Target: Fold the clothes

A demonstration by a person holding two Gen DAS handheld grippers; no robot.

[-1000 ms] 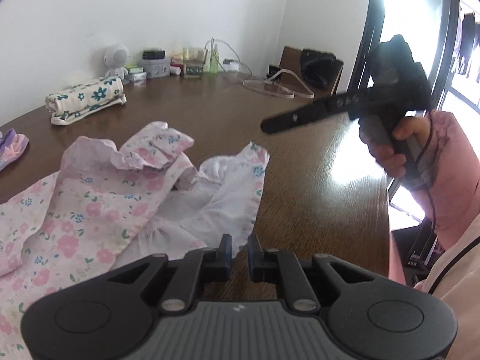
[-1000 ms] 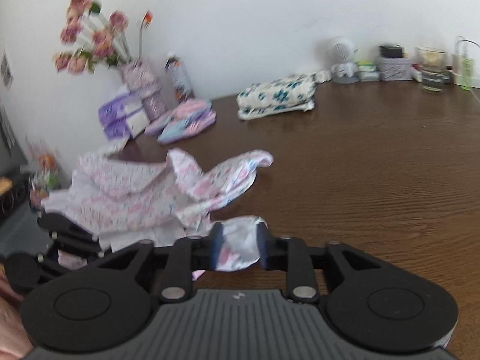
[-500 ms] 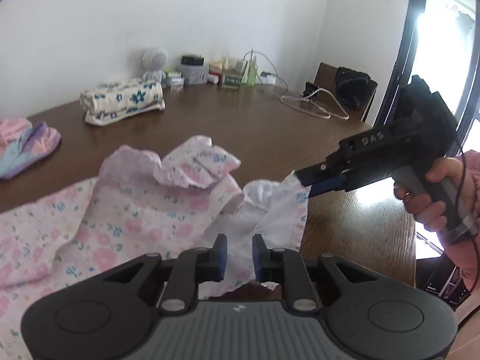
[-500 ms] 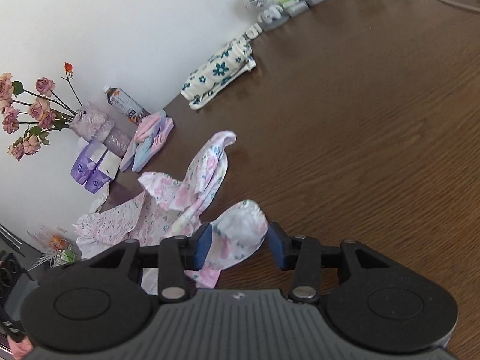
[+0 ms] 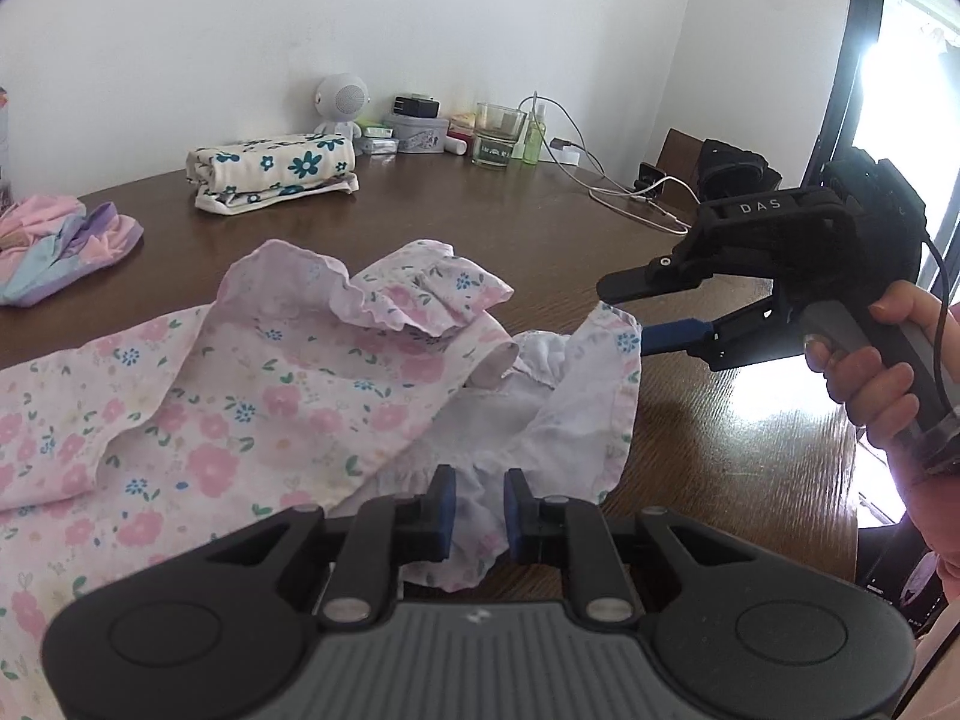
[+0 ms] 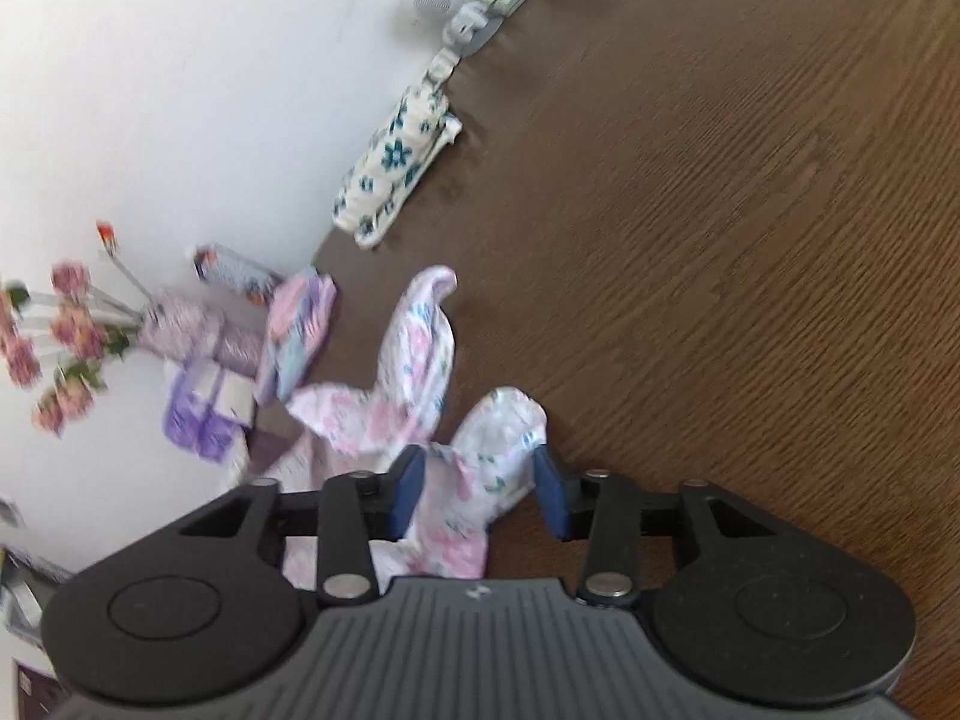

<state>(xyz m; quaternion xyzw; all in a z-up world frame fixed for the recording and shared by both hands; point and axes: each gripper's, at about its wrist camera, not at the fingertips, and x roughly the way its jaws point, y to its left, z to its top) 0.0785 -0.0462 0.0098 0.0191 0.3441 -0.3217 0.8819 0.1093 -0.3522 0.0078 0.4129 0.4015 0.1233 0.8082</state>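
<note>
Pink floral garment [image 5: 252, 396] lies crumpled on the near-left part of the brown counter [image 5: 492, 228], ruffled sleeve sticking up toward the far side. Left hand-held gripper [image 5: 478, 510] sits low at the near edge w/ a narrow gap, white inner fabric between its blue pads; can't tell if pads press it. Right hand-held gripper [image 6: 480, 492], held by a hand [image 5: 870, 372] at right, has jaws opening, a floral fold between them, pads not pressing it. Folded blue-flower cloth [image 5: 273, 171] sits far-left near the wall, w/ a glass [image 5: 499, 133] further right.
</note>
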